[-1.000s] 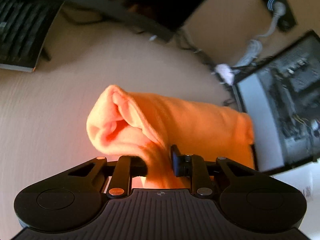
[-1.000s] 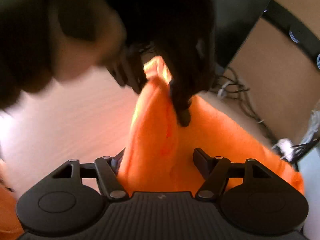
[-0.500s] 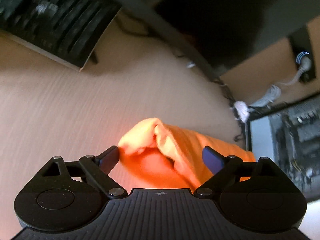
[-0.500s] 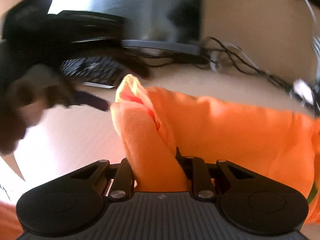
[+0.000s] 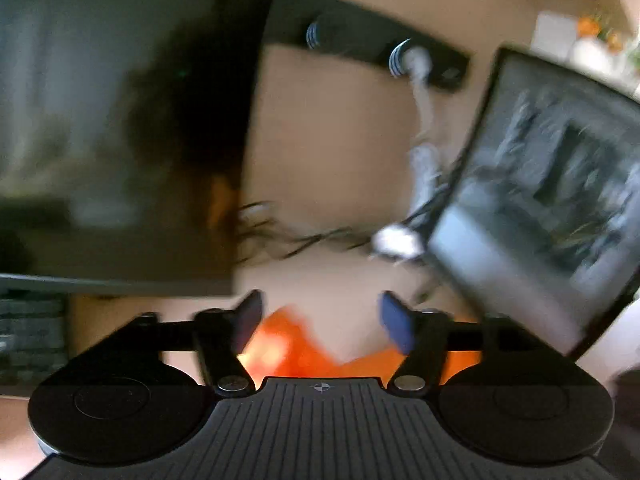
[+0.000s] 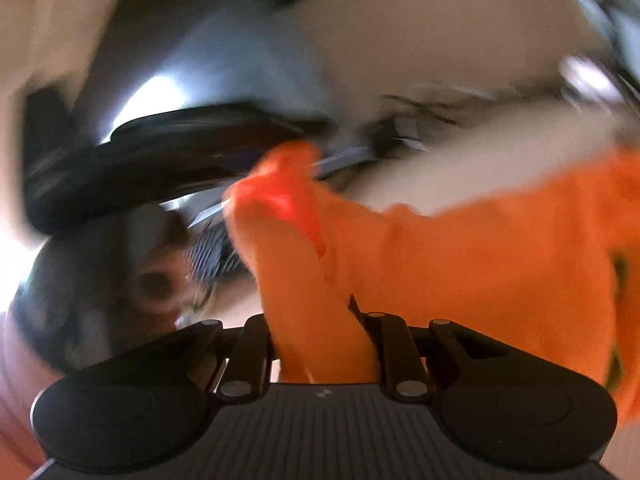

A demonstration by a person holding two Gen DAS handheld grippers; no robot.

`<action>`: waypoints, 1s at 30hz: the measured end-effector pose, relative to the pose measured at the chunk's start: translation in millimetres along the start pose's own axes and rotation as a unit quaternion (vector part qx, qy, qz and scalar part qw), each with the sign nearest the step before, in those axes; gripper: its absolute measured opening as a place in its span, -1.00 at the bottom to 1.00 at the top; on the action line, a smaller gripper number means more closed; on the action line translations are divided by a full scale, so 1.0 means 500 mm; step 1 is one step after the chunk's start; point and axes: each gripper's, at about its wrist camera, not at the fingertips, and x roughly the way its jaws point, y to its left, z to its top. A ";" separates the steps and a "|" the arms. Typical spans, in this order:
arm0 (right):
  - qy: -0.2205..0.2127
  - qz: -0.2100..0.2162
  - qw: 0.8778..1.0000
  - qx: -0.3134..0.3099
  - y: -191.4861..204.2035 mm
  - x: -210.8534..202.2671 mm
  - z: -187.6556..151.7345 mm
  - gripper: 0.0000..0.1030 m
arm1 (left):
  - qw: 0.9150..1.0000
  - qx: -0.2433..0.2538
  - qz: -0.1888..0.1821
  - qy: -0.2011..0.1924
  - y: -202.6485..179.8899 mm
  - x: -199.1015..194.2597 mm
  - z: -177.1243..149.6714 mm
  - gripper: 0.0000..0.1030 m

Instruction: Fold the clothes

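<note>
Orange cloth (image 6: 460, 264) fills the lower right of the right wrist view, and a bunched fold of it runs down between the fingers of the right gripper (image 6: 320, 320), which are drawn together and clamped on that fold. From the gripper the cloth spreads away to the right over the pale tabletop (image 6: 440, 160). Beyond the cloth, a dark monitor base (image 6: 160, 152) and a tangle of cables (image 6: 420, 108) show only as blur. In the left wrist view the left gripper (image 5: 320, 316) has its blue-padded fingers (image 5: 394, 324) set well apart with nothing between them; the orange cloth (image 5: 292, 344) lies just below them, near the gripper's body, on the tabletop (image 5: 336, 280). Behind the cloth stands a dark monitor (image 5: 120, 120) to the left, with a keyboard (image 5: 28, 332) at its foot, and an open computer case (image 5: 540, 184) to the right. White cables (image 5: 424, 152) hang between monitor and case. Both views are smeared by motion, so finer detail cannot be told.
</note>
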 end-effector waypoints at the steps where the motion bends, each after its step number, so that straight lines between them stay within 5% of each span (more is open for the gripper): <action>1: -0.002 -0.006 0.999 0.045 -0.038 -0.003 0.000 -0.69 | 1.000 -0.008 -0.007 -0.007 -0.003 -0.005 0.002 0.66; 6: -0.028 -0.013 0.976 0.217 -0.179 -0.044 -0.046 -0.70 | 1.000 -0.012 -0.001 -0.005 0.026 0.008 -0.015 0.82; 11: -0.042 0.030 0.940 0.337 -0.248 -0.068 -0.081 -0.70 | 0.998 -0.039 -0.016 0.038 0.072 0.031 -0.073 0.82; 17: 0.001 0.082 0.938 0.337 -0.207 0.002 -0.059 -0.70 | 0.996 -0.054 -0.020 0.075 0.121 0.018 -0.130 0.82; 23: 0.024 0.158 0.921 0.355 -0.156 0.008 -0.055 -0.69 | 0.995 -0.084 -0.038 0.048 0.153 -0.013 -0.127 0.83; 26: 0.006 0.109 0.943 0.314 -0.153 -0.033 -0.059 -0.69 | 0.995 -0.060 -0.050 0.060 0.110 0.024 -0.139 0.83; 30: -0.020 -0.009 0.981 0.192 -0.130 -0.084 -0.060 -0.69 | 0.992 -0.026 -0.036 0.121 0.038 0.123 -0.160 0.86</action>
